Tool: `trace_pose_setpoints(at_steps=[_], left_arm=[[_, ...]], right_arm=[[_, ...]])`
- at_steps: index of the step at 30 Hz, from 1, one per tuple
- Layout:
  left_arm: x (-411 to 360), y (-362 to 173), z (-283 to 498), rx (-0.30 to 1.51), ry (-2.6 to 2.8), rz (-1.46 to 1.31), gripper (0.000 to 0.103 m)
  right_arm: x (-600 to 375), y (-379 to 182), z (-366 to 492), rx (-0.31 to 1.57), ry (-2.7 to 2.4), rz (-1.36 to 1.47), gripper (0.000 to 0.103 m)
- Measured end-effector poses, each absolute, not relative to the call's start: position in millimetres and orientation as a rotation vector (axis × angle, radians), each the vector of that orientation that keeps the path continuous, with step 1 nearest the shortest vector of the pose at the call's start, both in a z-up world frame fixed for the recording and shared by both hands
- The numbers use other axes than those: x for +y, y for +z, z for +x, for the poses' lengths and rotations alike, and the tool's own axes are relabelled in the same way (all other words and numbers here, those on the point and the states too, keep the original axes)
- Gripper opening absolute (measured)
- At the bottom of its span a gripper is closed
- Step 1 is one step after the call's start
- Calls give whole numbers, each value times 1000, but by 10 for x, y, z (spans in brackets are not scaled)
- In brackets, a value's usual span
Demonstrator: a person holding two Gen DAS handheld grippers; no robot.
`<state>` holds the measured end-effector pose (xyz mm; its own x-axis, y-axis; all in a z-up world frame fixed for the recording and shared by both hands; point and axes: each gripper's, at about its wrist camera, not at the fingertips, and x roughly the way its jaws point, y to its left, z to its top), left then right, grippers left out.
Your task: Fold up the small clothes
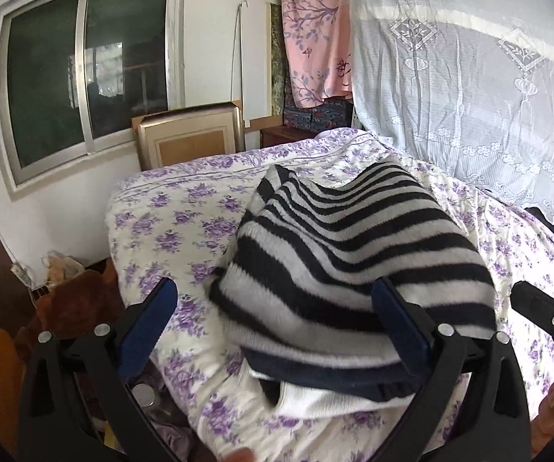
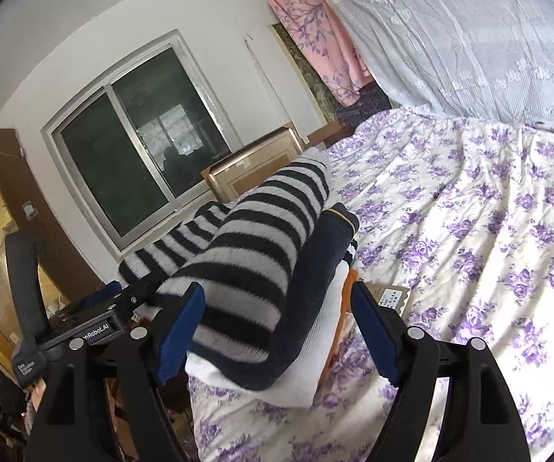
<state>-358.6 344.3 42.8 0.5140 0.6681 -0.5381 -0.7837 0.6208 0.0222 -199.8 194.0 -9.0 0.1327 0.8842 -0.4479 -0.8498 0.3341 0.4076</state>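
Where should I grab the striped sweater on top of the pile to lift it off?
Probably best to pinch the striped sweater at its near folded edge, coming in low from the bed's front side. That edge overhangs the navy garment beneath, so a finger of the right tool, now open, may slip under the top layer alone.

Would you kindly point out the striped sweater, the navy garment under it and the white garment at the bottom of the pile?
striped sweater (image 2: pixel 250 269): right wrist view, on its top fold.
navy garment (image 2: pixel 315 265): right wrist view, on its side.
white garment (image 2: pixel 315 350): right wrist view, on its folded edge.
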Motion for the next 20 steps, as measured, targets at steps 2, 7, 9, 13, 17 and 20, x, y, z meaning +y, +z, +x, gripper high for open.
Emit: trace_pose_setpoints(at_steps=[2, 7, 9, 13, 17, 20], left_arm=[[3366, 456, -3596, 551, 886, -230, 98], [3228, 490, -3582, 569, 841, -248, 98], [3137, 524, -3567, 558, 841, -221, 98], [2991, 587, -3533, 549, 835, -177, 98], [2919, 621, -3483, 557, 813, -177, 98], [2898, 635, -3480, 556, 816, -180, 98]], right_arm=[[1900, -55, -2067, 675, 1261, 38, 80], [1836, 61, -2217, 619, 1260, -12, 83], [1812, 88, -2268, 597, 1253, -32, 85], [1754, 108, -2326, 577, 1255, -36, 86], [1715, 136, -2354, 563, 1261, -37, 86], [1692, 163, -2380, 546, 1262, -39, 86]])
